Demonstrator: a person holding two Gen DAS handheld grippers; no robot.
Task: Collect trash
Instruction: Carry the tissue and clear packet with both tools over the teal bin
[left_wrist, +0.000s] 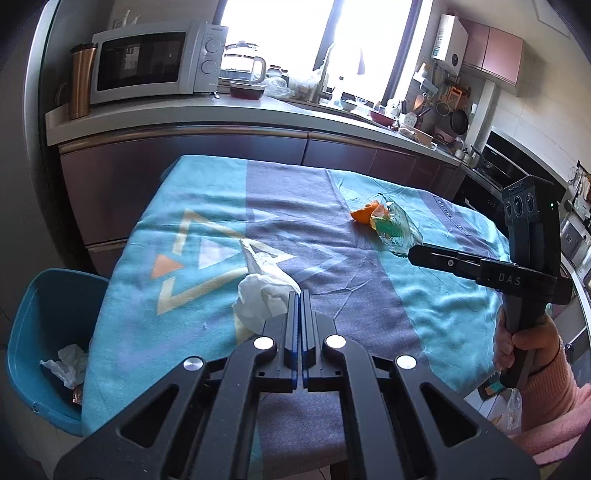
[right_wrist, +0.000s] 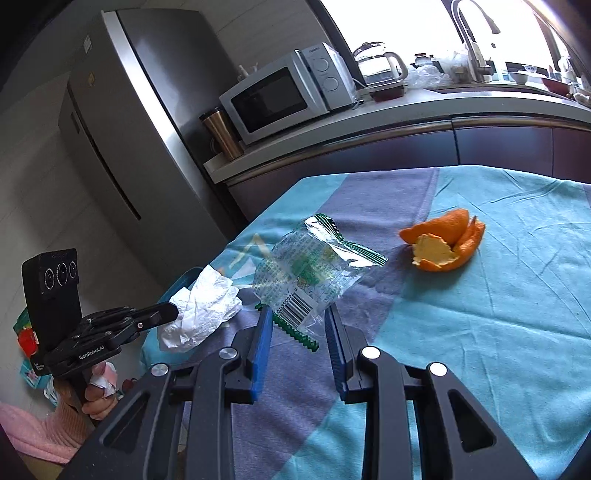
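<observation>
A crumpled white tissue lies on the blue-and-grey tablecloth, just ahead and left of my left gripper, whose fingers are shut with nothing between them. It also shows in the right wrist view. A clear green-printed plastic wrapper lies in front of my right gripper, which is open with the wrapper's near edge between its fingertips. An orange peel lies further right. Wrapper and peel sit mid-table in the left view.
A blue bin stands on the floor left of the table with a tissue inside. Behind the table runs a kitchen counter with a microwave and kettle. A fridge stands left.
</observation>
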